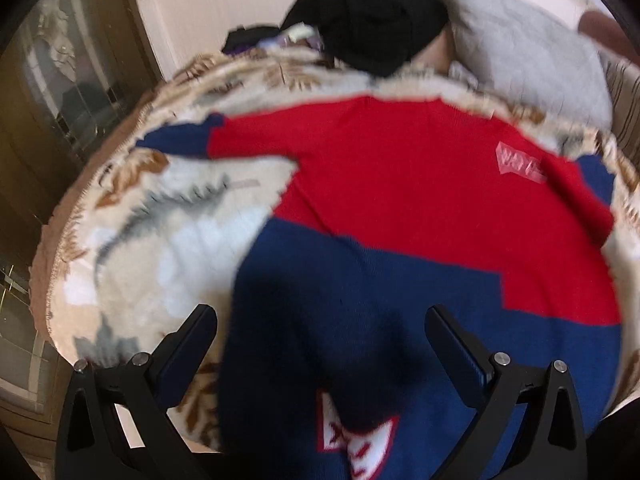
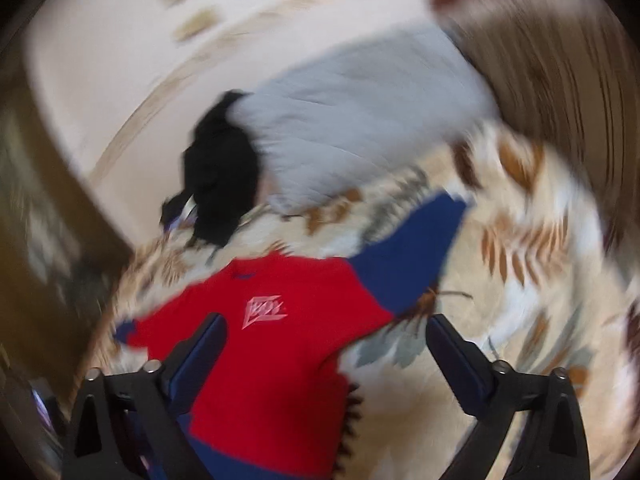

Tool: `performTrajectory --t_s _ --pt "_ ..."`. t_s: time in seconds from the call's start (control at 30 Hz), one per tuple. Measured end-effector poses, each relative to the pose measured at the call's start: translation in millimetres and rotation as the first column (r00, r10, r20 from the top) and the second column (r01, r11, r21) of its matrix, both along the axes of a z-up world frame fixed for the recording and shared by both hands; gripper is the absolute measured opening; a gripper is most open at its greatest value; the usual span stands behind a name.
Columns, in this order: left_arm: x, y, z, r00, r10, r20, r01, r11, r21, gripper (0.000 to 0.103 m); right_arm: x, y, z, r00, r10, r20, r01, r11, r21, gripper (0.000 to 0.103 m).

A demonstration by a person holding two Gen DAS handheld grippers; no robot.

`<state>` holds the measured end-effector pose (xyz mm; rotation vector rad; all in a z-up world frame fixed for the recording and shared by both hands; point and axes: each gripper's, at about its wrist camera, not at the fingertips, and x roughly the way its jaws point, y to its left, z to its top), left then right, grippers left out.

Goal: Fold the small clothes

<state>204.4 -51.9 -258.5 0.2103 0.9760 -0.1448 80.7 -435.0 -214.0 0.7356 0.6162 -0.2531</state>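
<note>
Lying flat on a leaf-patterned blanket [image 1: 168,216], the red and navy sweater [image 1: 400,200] is the landmark for everything else, spread front-up with both sleeves out to the sides. To the left of it, the navy-cuffed sleeve [image 1: 180,140] stretches onto bare blanket. Over its navy hem hovers the left gripper [image 1: 320,320], jaws spread wide with nothing between them, its shadow falling on the knit. Beyond the sweater's collar sits a heap of black clothing [image 1: 372,16], with a grey pillow [image 1: 532,52] to the right of that. The right gripper [image 2: 326,328], seen through heavy blur, hangs over the sweater's right flank just below the chest logo [image 2: 264,312], jaws likewise wide apart and empty; the navy right sleeve [image 2: 416,248] angles away past it. By my reading the garment is laid out but no fold is begun, so this is the approach. Next, each gripper likely needs to drop onto an edge, perhaps a sleeve or hem corner, and pinch only the knit, not the blanket beneath.
</note>
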Motion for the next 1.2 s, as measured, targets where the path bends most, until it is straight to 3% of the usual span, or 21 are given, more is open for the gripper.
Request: performTrajectory --t_s 0.07,0.13,0.43,0.5,0.53,0.57,0.63,0.67,0.8,0.9,1.0,1.1,1.13,1.17,1.2 --pt "5 -5 -14 0.999 -0.011 -0.045 0.012 1.000 0.013 0.103 18 -36 -29 0.999 -0.042 -0.002 0.042 0.988 0.147 0.078" --pt "7 -11 -26 0.997 -0.024 -0.067 0.027 0.999 0.037 0.103 33 -58 -49 0.997 -0.080 -0.022 0.083 0.974 0.213 0.073" --pt "-3 -9 -37 0.999 -0.034 -0.016 0.033 0.999 -0.039 0.103 98 -125 -109 0.978 -0.189 -0.084 0.205 0.938 0.280 0.057" --pt "-5 -12 -38 0.999 -0.041 0.007 0.042 0.999 -0.028 0.103 106 -131 -121 0.977 -0.201 -0.077 0.215 0.922 0.320 0.040" --pt "-7 -12 -37 0.999 -0.040 0.008 0.041 0.999 -0.028 0.103 109 -132 -126 0.978 -0.199 -0.066 0.210 0.919 0.333 0.023" --pt "-8 -11 -37 0.999 -0.041 0.008 0.041 0.999 -0.030 0.103 112 -131 -128 0.980 -0.191 -0.061 0.201 0.924 0.327 0.014" --pt "-4 -8 -36 0.999 -0.049 -0.003 0.049 0.998 -0.035 0.103 117 -124 -118 0.982 -0.178 -0.059 0.187 0.947 0.263 0.011" --pt "-3 -8 -34 0.998 -0.060 -0.012 0.059 0.998 -0.033 0.103 119 -118 -104 0.986 -0.163 -0.018 0.163 0.959 0.234 0.008" --pt "0 0 -23 0.998 -0.061 0.009 0.061 0.997 -0.037 0.103 127 -75 -40 0.985 -0.046 0.166 0.014 0.982 0.186 0.008" --pt "-3 14 -4 0.996 -0.011 0.085 0.018 0.997 -0.078 0.103 137 -13 3 0.954 0.103 0.283 -0.155 0.974 0.167 0.008" --pt "-5 28 10 0.988 0.033 0.148 -0.021 0.996 -0.085 0.103 155 58 24 0.914 0.238 0.327 -0.301 0.941 0.157 0.009" --pt "-6 44 19 0.980 0.070 0.185 -0.053 0.994 -0.097 0.103 171 128 26 0.879 0.363 0.310 -0.420 0.896 0.143 0.016" --pt "-6 51 23 0.977 0.085 0.195 -0.066 0.993 -0.101 0.103 178 159 22 0.854 0.428 0.295 -0.487 0.858 0.162 0.035" --pt "-5 58 25 0.976 0.092 0.199 -0.072 0.992 -0.105 0.103 183 176 17 0.840 0.467 0.277 -0.523 0.833 0.181 0.076" --pt "-3 66 29 0.974 0.104 0.200 -0.082 0.990 -0.113 0.103 185 197 14 0.820 0.508 0.264 -0.562 0.801 0.205 0.089"
